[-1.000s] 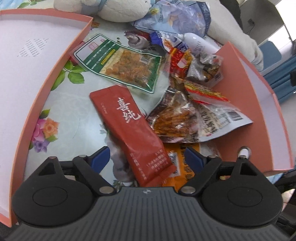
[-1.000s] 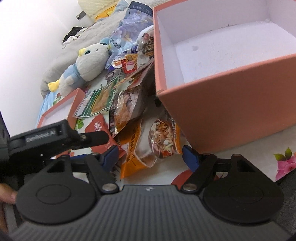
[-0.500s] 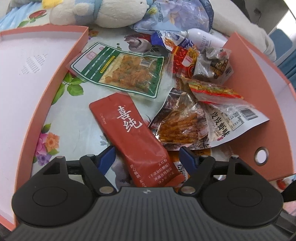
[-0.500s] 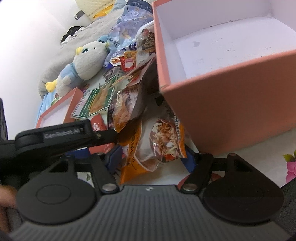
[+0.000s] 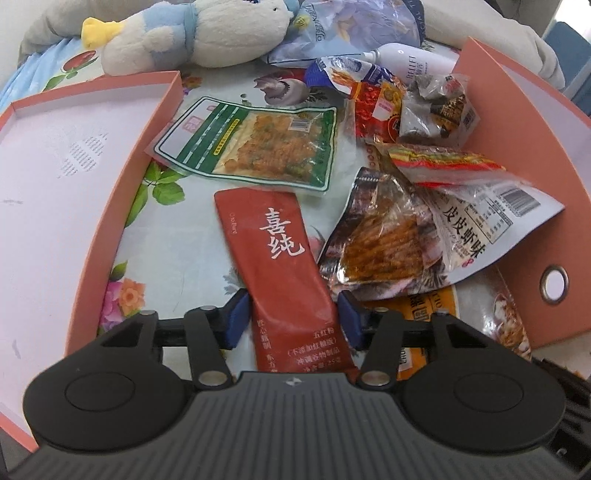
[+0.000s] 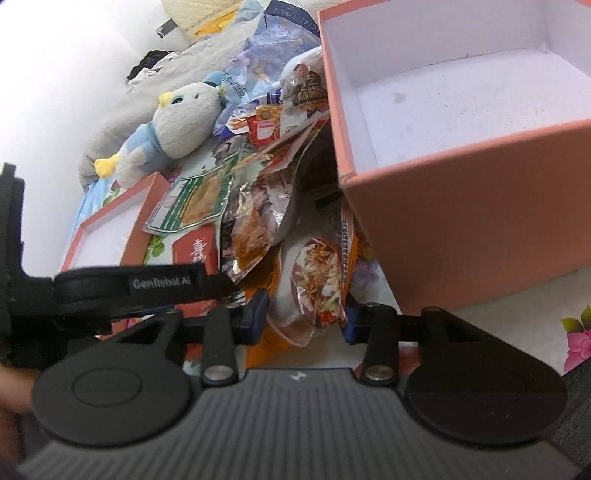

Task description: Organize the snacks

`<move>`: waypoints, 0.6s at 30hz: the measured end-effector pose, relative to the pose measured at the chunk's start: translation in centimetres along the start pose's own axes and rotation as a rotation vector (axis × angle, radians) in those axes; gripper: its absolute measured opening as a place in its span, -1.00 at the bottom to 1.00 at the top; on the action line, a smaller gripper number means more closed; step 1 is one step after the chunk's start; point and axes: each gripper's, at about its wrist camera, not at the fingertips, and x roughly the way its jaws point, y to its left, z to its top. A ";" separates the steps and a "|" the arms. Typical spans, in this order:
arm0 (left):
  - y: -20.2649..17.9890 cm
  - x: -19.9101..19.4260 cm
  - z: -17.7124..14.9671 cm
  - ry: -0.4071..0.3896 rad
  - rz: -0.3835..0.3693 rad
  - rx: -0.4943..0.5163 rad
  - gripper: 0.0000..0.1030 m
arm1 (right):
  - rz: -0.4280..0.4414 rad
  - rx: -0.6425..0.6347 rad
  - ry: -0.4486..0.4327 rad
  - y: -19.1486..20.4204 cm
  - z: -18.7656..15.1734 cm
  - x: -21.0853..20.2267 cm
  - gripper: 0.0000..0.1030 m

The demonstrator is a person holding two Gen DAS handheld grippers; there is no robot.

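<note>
The long red snack packet (image 5: 273, 258) with white characters lies on the flowered tablecloth. My left gripper (image 5: 292, 319) straddles its near end. The jaws are closing, with the blue pads (image 5: 236, 319) right beside the packet's long edges and not squeezing it. My right gripper (image 6: 303, 318) is also closing. Its pads (image 6: 258, 314) pinch the lower end of a white and orange noodle snack pouch (image 6: 317, 280). That pouch leans against the big salmon box (image 6: 461, 206), which is open and white inside. The left gripper (image 6: 162, 284) shows at the left of the right wrist view.
A shallow salmon lid (image 5: 74, 177) lies to the left. Between lid and box (image 5: 517, 155) is a heap of snacks: a green-edged packet (image 5: 255, 144), a spicy-strip bag (image 5: 384, 247), and an orange pouch (image 5: 428, 314). A plush duck (image 5: 192, 33), white bottle (image 5: 410, 62) and tissue pack (image 5: 354, 29) lie behind.
Both grippers' jaws have narrowed. The left pads came in from well outside the red packet to its edges. The right pads closed onto the noodle pouch. The left wrist view tipped and rolled slightly.
</note>
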 end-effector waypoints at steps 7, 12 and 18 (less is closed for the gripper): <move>0.8 -1.1 -1.1 0.005 -0.048 -0.026 0.05 | -0.003 -0.035 0.000 0.6 -0.5 -1.0 -0.30; 1.7 -2.6 -2.1 -0.007 -0.084 -0.047 0.03 | -0.019 -0.069 0.002 1.1 -1.1 -2.1 -0.32; 2.1 -4.7 -2.7 -0.039 -0.114 -0.055 0.03 | -0.051 -0.109 0.000 1.5 -2.1 -3.4 -0.33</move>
